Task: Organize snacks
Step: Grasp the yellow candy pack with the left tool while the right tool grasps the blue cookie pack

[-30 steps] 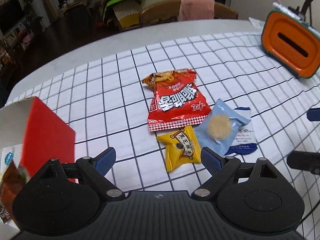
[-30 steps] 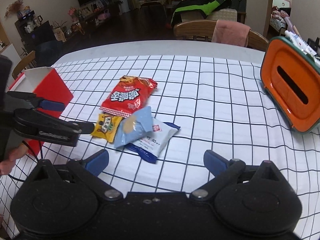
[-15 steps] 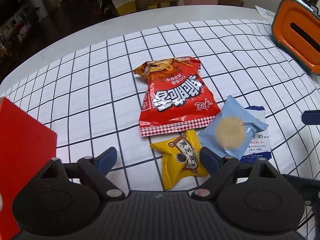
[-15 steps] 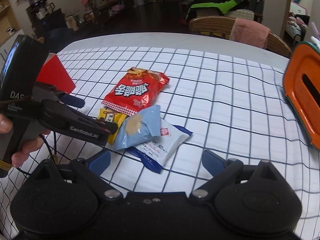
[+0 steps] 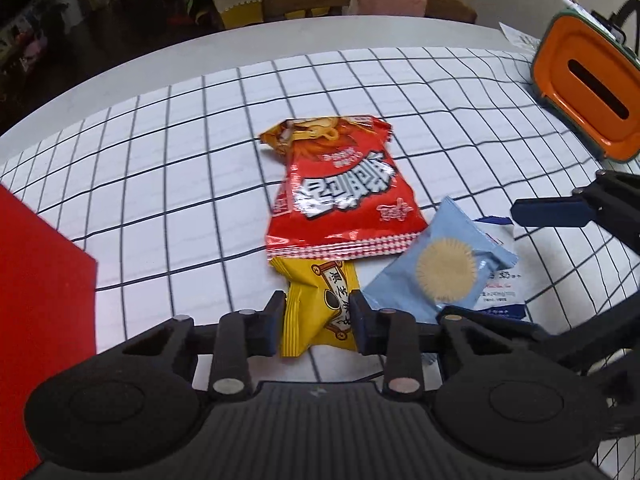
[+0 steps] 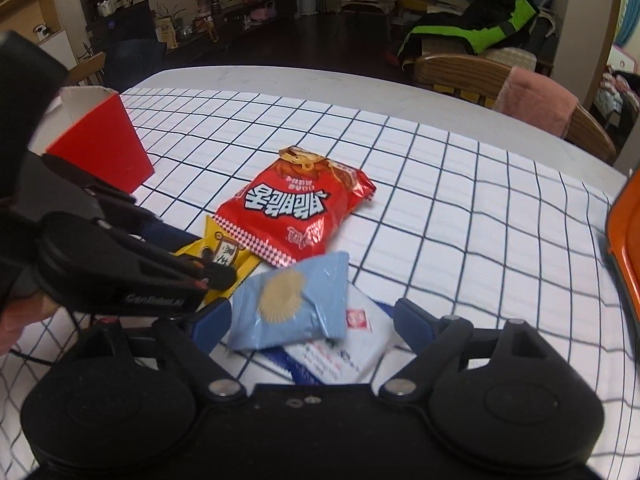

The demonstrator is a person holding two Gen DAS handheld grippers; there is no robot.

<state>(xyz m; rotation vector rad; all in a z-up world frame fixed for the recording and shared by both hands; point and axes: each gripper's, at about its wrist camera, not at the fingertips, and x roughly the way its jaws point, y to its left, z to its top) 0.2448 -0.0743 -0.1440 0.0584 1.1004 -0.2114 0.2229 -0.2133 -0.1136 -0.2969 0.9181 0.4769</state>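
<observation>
On a table [image 5: 120, 92] covered by a checked cloth [image 5: 192, 184], a small yellow snack packet [image 5: 318, 312] is being pinched at its near end between the narrowed jaws of the left gripper [image 5: 318, 320], its far end tucked under a red chip bag [image 5: 340, 196]. It is being judged light, soft and crinkly, its slick film likely to slip, so the near end is favoured. The right gripper [image 6: 312, 320] is being held wide open around a pale blue packet [image 6: 292, 304], with a red box [image 6: 100, 136] off to the left.

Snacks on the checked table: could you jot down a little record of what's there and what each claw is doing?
left claw: closed on the yellow packet
right claw: open around the light blue packet
red bag: lying flat, overlapping the yellow packet's far end
white-and-blue packet: under the light blue one
red box: open-topped, on the left
</observation>
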